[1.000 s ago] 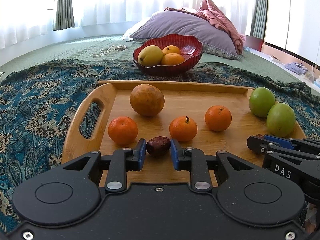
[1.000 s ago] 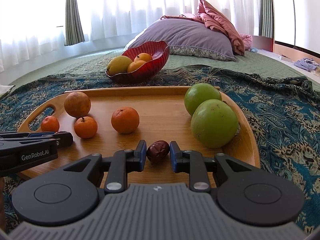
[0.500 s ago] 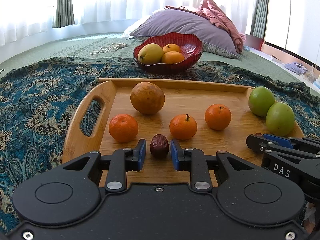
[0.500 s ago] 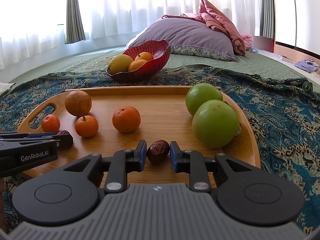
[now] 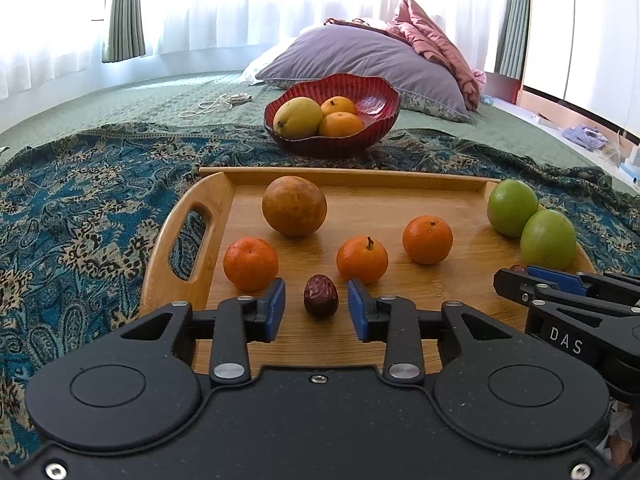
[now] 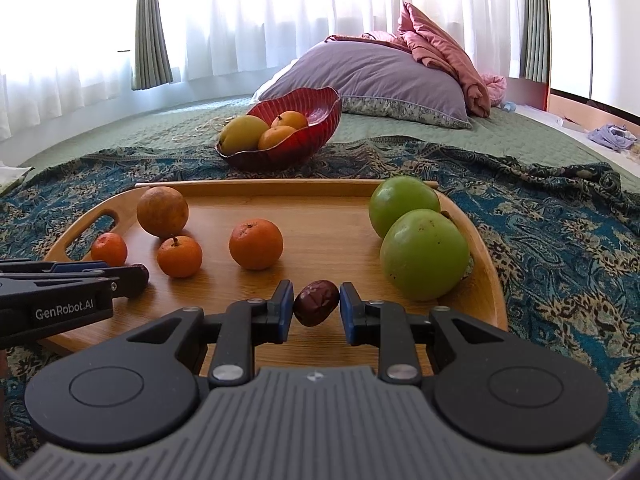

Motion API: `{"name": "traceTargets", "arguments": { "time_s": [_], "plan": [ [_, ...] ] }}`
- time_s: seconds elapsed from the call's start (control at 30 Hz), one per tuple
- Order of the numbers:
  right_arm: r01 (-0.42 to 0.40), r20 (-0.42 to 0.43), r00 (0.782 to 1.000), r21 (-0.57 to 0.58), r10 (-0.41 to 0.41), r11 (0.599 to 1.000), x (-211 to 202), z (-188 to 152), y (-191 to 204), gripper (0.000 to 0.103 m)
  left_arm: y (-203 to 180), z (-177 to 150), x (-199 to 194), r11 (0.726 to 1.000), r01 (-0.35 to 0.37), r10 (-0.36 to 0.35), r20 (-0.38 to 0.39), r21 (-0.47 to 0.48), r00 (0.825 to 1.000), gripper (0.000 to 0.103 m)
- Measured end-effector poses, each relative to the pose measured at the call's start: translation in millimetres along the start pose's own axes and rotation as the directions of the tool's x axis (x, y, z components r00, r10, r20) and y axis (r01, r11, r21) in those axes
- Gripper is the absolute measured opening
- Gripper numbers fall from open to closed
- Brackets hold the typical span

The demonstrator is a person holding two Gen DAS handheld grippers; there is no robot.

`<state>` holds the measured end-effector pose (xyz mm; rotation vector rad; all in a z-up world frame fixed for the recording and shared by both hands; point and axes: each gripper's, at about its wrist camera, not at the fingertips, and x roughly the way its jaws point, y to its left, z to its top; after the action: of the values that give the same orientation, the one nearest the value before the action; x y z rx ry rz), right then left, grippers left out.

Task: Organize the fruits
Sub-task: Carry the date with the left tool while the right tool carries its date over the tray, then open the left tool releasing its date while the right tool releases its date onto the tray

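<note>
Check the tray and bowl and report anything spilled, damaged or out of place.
Nothing stands out. The fruit sits whole on the tray and in the red bowl, with no spill. One date stands between the left gripper's opening jaws; the right gripper pinches another date.

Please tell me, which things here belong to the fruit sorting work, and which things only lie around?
Belong to the job:
wooden tray
red bowl
dates
oranges
green fruits
brown round fruit

Just lying about:
purple pillow
pink quilt
white cord

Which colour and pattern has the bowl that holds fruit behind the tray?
Dark red with fine ribbed lines, on the bowl; it shows best in the left wrist view.
</note>
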<state>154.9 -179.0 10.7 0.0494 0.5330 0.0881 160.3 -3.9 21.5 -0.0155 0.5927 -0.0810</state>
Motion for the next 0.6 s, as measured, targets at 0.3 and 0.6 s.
{"name": "traceTargets", "arguments": {
  "time_s": [0.3, 0.6],
  "plan": [
    [-0.004, 0.026, 1.000, -0.030, 0.005, 1.000, -18.2, 3.4, 4.8, 0.050, 0.6, 2.9, -20.6, 1.000, 0.019, -0.019, 0.018, 0.008, 1.000, 0.048],
    [-0.007, 0.042, 0.999, -0.023, 0.008, 1.000, -38.2, 4.1, 3.5, 0.062, 2.5, -2.6, -43.9, 0.999, 0.041, -0.042, 0.042, 0.012, 0.998, 0.071]
  ]
}}
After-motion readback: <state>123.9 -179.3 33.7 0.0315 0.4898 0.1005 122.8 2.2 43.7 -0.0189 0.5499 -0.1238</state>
